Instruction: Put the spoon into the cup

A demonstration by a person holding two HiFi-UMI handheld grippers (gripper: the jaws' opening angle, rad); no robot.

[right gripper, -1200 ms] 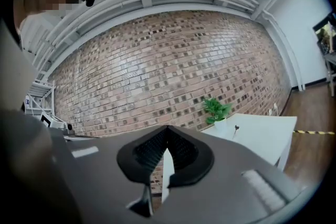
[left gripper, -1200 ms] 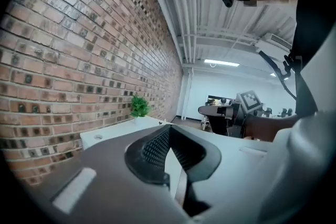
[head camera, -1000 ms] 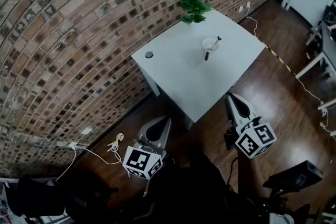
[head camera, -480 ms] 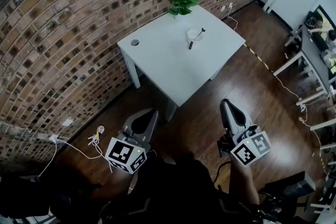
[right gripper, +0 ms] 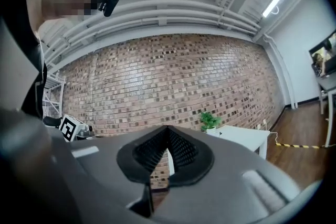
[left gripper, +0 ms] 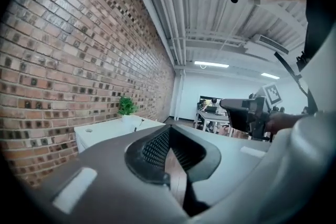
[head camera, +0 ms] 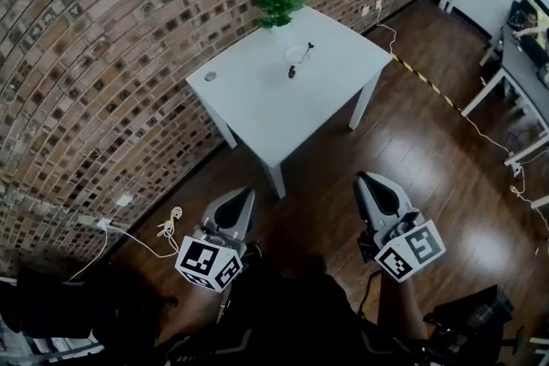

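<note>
A white cup (head camera: 296, 55) stands on the white table (head camera: 257, 111) near the potted plant (head camera: 274, 6). The dark-handled spoon (head camera: 292, 71) leans out of it toward the table's middle. Both grippers hang over the wooden floor, well short of the table. My left gripper (head camera: 243, 195) is at lower left and my right gripper (head camera: 364, 178) at lower right. In the left gripper view the jaws (left gripper: 169, 128) are shut with nothing between them; table and plant (left gripper: 126, 106) lie far ahead. The right gripper's jaws (right gripper: 168, 127) are shut and empty too.
A brick wall (head camera: 103, 56) runs behind the table. Cables and a socket (head camera: 171, 223) lie on the floor at left, and striped tape (head camera: 425, 81) crosses it at right. Other desks (head camera: 515, 73) stand far right. A small round thing (head camera: 210, 76) lies at the table's left corner.
In the head view the table has grown smaller and slid up and left. Both grippers now sit farther back from it over the floor, still shut.
</note>
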